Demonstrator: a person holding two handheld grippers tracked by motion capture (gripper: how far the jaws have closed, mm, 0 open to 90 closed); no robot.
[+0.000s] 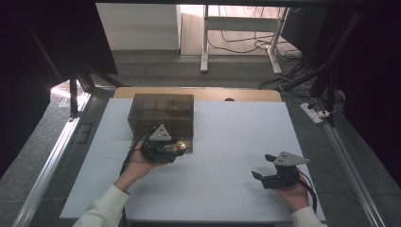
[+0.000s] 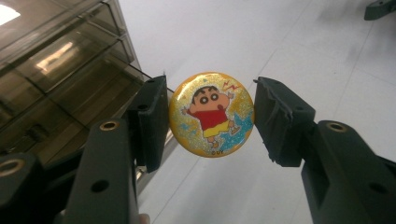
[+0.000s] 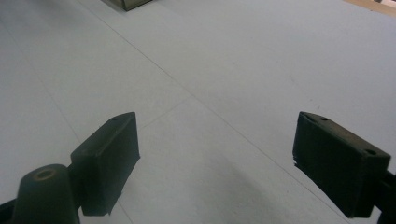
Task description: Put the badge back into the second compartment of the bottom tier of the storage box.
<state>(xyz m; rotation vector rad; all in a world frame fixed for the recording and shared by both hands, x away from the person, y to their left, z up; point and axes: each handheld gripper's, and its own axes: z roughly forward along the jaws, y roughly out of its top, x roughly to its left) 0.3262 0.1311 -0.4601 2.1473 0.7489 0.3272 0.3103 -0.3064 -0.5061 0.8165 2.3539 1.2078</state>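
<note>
Left gripper (image 2: 210,122) closed on a round cartoon badge (image 2: 211,109), pinched by opposite points of its rim, face toward the camera. Held just off the mat (image 1: 227,142), right beside the front lower corner of the smoky box (image 1: 161,111). Right gripper (image 3: 215,158) idle with jaws wide apart, low over bare mat, well apart from the badge and box.

Weak spot first: a thin, glossy, curved rim between two flat pads (image 2: 152,119). Little surface to bite, so likely to pivot about the pinch line or squirt out if squeezed harder or swung quickly. Contact at the far pad seemingly only at one edge, though hard to confirm from this angle.

Second risk: the box. With so little room beside it, easy to knock the badge or a jaw against the wall or a drawer front while moving in, enough to twist the badge loose or shove the light box back across the mat.

Third: a drop. Being round, apt to roll off on landing, possibly under the box edge or toward the table's side.

Safest handled slowly, kept level, with the free gripper brought over to steady the box.
</note>
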